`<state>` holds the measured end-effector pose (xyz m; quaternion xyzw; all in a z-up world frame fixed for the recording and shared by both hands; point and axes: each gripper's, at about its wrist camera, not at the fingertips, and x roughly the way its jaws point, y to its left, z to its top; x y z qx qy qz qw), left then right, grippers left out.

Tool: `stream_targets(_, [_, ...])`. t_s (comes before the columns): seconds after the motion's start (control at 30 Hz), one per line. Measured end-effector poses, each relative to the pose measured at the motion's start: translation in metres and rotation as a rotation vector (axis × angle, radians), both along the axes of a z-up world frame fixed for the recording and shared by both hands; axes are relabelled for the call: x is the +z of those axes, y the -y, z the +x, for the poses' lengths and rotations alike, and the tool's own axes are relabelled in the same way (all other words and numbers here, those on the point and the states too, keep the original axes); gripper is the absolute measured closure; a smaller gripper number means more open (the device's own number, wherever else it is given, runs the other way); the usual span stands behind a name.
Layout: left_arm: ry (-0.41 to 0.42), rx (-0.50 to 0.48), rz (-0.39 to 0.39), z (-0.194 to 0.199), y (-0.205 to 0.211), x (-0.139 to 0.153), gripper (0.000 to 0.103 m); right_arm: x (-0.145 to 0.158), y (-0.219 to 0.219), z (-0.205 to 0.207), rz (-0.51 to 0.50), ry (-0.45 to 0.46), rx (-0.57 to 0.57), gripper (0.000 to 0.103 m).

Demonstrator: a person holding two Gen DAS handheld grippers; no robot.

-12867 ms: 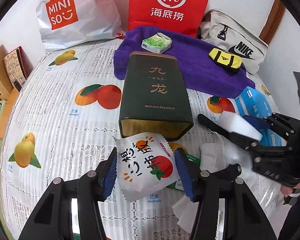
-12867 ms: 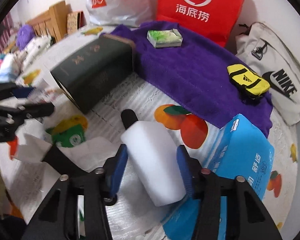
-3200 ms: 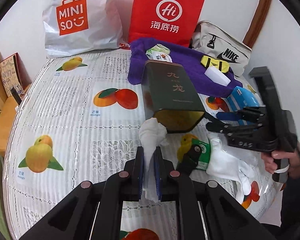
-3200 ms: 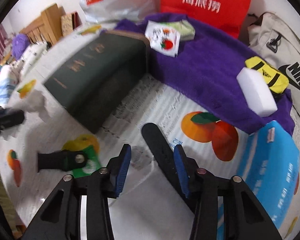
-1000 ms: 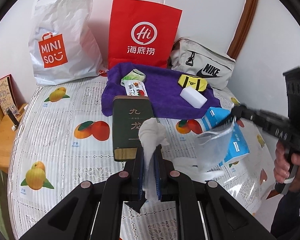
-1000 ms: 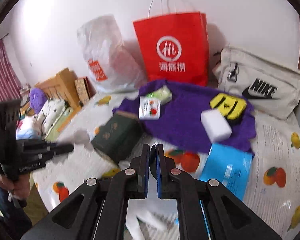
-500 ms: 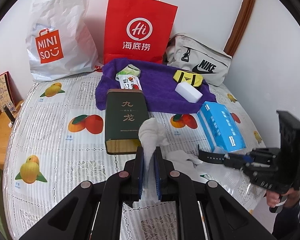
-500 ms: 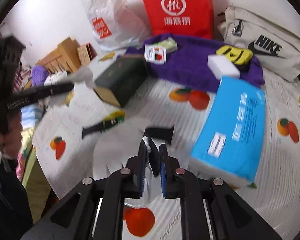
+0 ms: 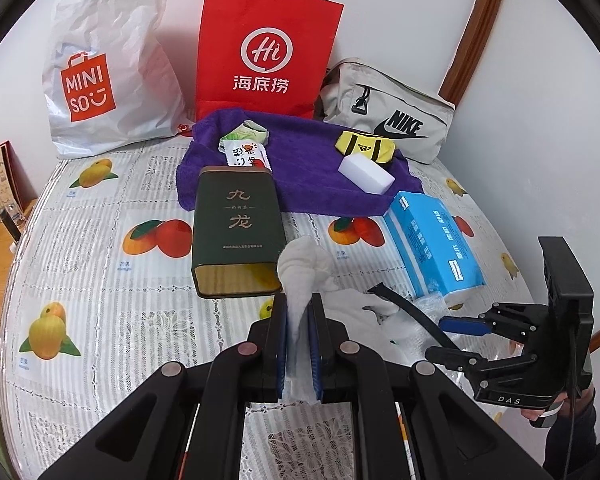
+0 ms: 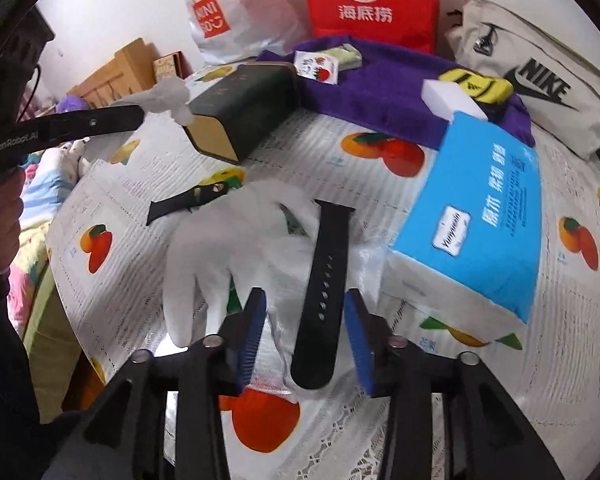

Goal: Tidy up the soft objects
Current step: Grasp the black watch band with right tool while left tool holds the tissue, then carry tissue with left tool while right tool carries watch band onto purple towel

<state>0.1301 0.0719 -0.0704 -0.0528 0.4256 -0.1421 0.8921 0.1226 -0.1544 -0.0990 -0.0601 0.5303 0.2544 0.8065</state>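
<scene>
Left gripper (image 9: 299, 330) clamps one white cloth (image 9: 300, 268) above the table (image 9: 100, 280). Right gripper (image 10: 306, 334), jaws apart, straddles one of two black straps (image 10: 324, 292) on one white glove (image 10: 216, 240). Four items rest on one purple towel (image 9: 308, 176).

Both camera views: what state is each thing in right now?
Left gripper: shut on a white cloth.
Right gripper: open, fingers either side of a black strap.
White glove: lying flat.
Green tin: on its side.
Sponge: resting on the purple towel.
</scene>
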Motion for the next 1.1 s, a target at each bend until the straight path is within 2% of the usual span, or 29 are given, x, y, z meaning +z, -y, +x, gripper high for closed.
stream_targets(0.13, [-0.005, 0.003, 0.002, 0.0, 0.0, -0.001, 0.093, -0.003, -0.003, 0.012, 0.038, -0.024, -0.015, 0.061])
stream_targets(0.27, [-0.009, 0.006, 0.001, 0.001, -0.003, -0.002, 0.093, -0.012, -0.009, 0.025, -0.017, -0.033, -0.038, 0.062])
stream_targets(0.3, [-0.009, 0.008, 0.0, 0.001, -0.004, -0.002, 0.093, -0.015, -0.009, 0.027, -0.026, -0.043, -0.049, 0.064])
stream_targets(0.33, [-0.009, 0.009, 0.0, 0.001, -0.005, -0.001, 0.093, -0.016, -0.008, 0.028, -0.025, -0.046, -0.053, 0.072])
stream_targets(0.4, [-0.011, 0.01, -0.001, 0.002, -0.006, -0.002, 0.093, -0.019, -0.008, 0.029, -0.041, -0.042, -0.059, 0.082])
stream_targets(0.43, [-0.012, 0.011, -0.001, 0.002, -0.007, -0.002, 0.093, -0.019, -0.007, 0.029, -0.044, -0.038, -0.055, 0.083])
stream_targets(0.7, [-0.019, 0.008, -0.004, 0.004, -0.007, -0.004, 0.093, 0.003, 0.001, 0.026, 0.017, -0.018, -0.074, 0.083])
stream_targets(1.1, [0.015, 0.011, -0.005, 0.018, 0.005, 0.017, 0.093, 0.042, 0.018, 0.046, 0.124, 0.045, -0.128, 0.083])
